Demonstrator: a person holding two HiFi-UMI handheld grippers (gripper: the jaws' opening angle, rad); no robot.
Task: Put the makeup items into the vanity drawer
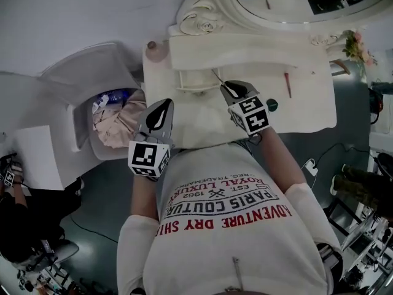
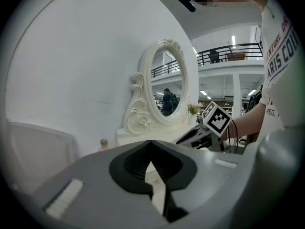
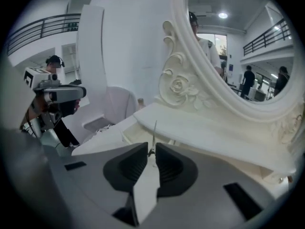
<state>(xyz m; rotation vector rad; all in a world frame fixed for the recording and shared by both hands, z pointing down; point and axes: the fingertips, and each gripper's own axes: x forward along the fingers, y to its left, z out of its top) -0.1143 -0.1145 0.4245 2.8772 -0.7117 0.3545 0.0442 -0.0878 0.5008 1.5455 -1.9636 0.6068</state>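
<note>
My right gripper [image 1: 228, 88] is shut on a thin dark makeup stick [image 1: 217, 76], held just above the white vanity top [image 1: 307, 112] beside the small pulled-out drawer [image 1: 195, 80]. In the right gripper view the stick [image 3: 154, 130] pokes up from between the nearly closed jaws of the right gripper [image 3: 151, 148], in front of the drawer [image 3: 129, 133]. My left gripper [image 1: 166, 103] hovers at the vanity's left front with its jaws shut and empty; the left gripper [image 2: 151, 142] faces the mirror [image 2: 167, 82]. A red pencil [image 1: 287, 85] and a dark green round item [image 1: 272, 105] lie on the vanity.
A small capped bottle [image 1: 151, 45] stands at the vanity's back left corner. A raised shelf [image 1: 245, 51] runs under the oval mirror [image 1: 276, 2]. Flowers [image 1: 356, 45] sit at the right end. A white chair [image 1: 92, 78] left of the vanity holds clothes and bags [image 1: 116, 118].
</note>
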